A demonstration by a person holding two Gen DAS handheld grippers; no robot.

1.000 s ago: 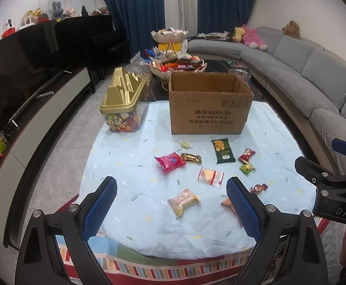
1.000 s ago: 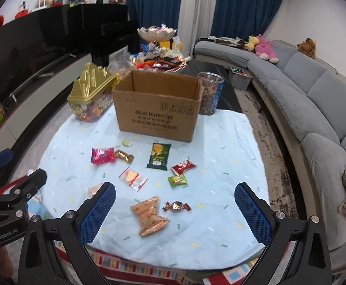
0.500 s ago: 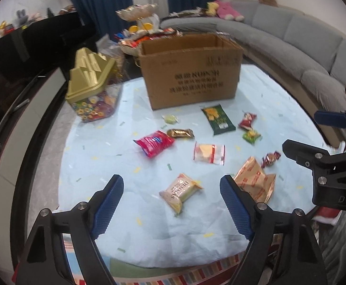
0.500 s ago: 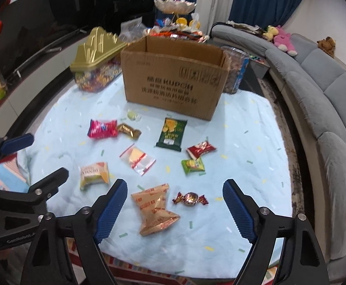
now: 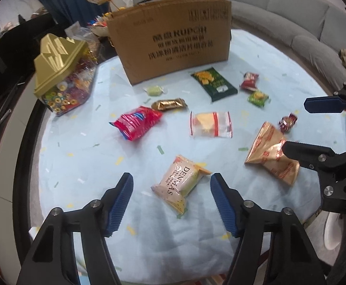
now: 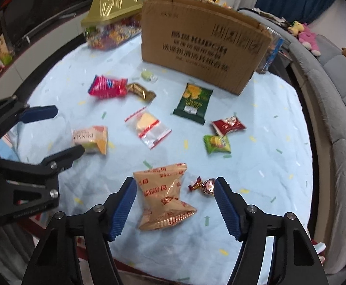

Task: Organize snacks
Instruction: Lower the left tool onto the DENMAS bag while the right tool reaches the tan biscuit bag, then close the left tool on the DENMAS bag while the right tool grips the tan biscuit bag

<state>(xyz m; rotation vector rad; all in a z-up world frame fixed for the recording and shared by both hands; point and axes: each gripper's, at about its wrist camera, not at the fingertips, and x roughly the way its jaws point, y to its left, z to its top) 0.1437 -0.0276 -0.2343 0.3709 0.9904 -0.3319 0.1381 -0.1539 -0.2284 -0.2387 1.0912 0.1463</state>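
Pale blue confetti-print cloth (image 5: pixel 78 166) covers the table, with a grey sofa (image 6: pixel 339 109) along the right edge of both views. Left gripper (image 5: pixel 171 181): jaws have just been closing, now stand apart either side of the DENMAS pack (image 5: pixel 181 187), pads clear of it. Right gripper (image 6: pixel 175 186): jaws have likewise been closing, now straddle the tan biscuit bag (image 6: pixel 164 197); whether the left pad touches it I cannot tell, the right pad sits beside the foil candy (image 6: pixel 205 186). Cardboard box (image 5: pixel 170 47) stands upper centre, its inside hidden in both views. Gold-lidded candy jar (image 5: pixel 63 71) at upper left. Only the right wrist view shows a clear jar (image 6: pixel 271 52) behind the box's right corner. Count on cloth: ten snacks, namely the three above plus red-blue packet (image 5: pixel 136 124), gold bar (image 5: pixel 169 104), pale green candy (image 5: pixel 154 90), dark green chip bag (image 5: pixel 213 83), clear zip bag (image 5: pixel 211 124), red sachet (image 5: pixel 249 80), green sachet (image 5: pixel 258 98).
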